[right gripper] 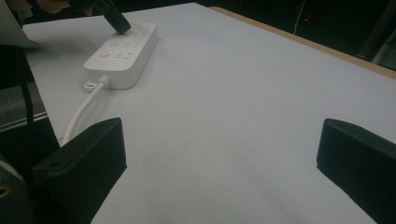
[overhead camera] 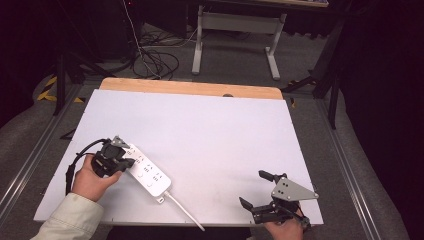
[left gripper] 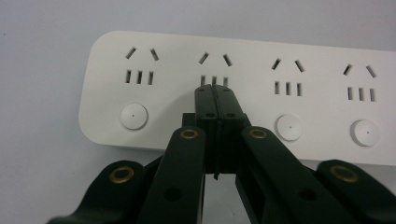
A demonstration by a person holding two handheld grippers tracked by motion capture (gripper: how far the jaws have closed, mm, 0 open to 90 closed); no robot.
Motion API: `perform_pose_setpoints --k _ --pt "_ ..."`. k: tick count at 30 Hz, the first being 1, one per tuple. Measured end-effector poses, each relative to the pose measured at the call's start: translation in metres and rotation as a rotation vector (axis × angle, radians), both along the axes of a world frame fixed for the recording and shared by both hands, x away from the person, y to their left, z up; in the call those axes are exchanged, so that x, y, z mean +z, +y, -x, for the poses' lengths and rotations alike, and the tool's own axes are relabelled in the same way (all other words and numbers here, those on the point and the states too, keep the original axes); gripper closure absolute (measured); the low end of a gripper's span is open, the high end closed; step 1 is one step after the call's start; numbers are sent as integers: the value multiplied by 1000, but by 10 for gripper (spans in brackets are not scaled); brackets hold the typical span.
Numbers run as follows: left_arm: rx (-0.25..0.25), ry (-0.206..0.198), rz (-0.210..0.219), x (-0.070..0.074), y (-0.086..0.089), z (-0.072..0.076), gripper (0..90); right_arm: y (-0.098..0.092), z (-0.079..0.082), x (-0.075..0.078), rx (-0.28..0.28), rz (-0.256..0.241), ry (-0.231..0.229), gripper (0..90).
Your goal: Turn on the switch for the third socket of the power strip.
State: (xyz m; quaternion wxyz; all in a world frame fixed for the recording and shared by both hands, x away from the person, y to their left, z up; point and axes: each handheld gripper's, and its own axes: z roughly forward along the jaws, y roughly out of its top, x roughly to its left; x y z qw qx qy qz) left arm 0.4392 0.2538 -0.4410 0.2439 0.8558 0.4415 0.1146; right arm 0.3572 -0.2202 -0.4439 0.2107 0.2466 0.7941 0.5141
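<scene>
A white power strip (overhead camera: 148, 176) lies slantwise on the white table (overhead camera: 210, 135) at the front left; its white cable (overhead camera: 186, 213) runs off the front edge. My left gripper (overhead camera: 127, 163) is shut, and its tips rest on the strip's far end. In the left gripper view the strip (left gripper: 289, 60) shows several sockets, each with a round button (left gripper: 134, 115). The shut left gripper (left gripper: 215, 89) covers the spot of the second button. My right gripper (overhead camera: 252, 188) stands open at the front right, nothing between its jaws. In the right gripper view the strip (right gripper: 122, 55) lies far off, beyond the right gripper (right gripper: 222, 140).
A wooden strip (overhead camera: 190, 88) borders the table's far edge. Beyond it a grey desk frame (overhead camera: 235, 40) and loose cables (overhead camera: 150, 62) stand on the floor. Metal rails (overhead camera: 350, 170) run along both sides of the table.
</scene>
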Motion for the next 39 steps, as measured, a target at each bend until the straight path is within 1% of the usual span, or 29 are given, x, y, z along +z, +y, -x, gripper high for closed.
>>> perform_pose_setpoints --k 2,3,6,10,19,22,32,33,34,36,38,39 --pt "4 3 -1 0 0 -1 900 0 0 0 0 -1 0 19" --pt "7 7 8 0 0 -1 900 0 0 0 0 -1 0 19" --pt "10 13 12 0 1 -2 900 0 0 0 1 -2 1 19" --pt "13 18 12 0 1 -2 900 0 0 0 0 -2 1 19" --pt "15 16 -2 0 -1 -2 900 0 0 0 -1 -2 2 19" --pt "21 21 -6 0 -2 -2 900 0 0 0 -1 -2 2 19" --pt "25 32 3 0 0 -3 900 0 0 0 -1 1 4 19" --pt "25 29 5 -1 -1 -3 900 0 0 0 -2 0 5 19" --pt "23 19 -3 0 -1 -3 900 0 0 -1 1 0 2 19" --pt "31 3 14 2 -1 -1 900 0 -1 -1 1 1 2 19" --pt "38 -11 8 3 1 -1 900 0 0 -1 3 0 2 19" --pt "43 -19 19 4 2 0 900 0 -1 0 3 -1 0 19"
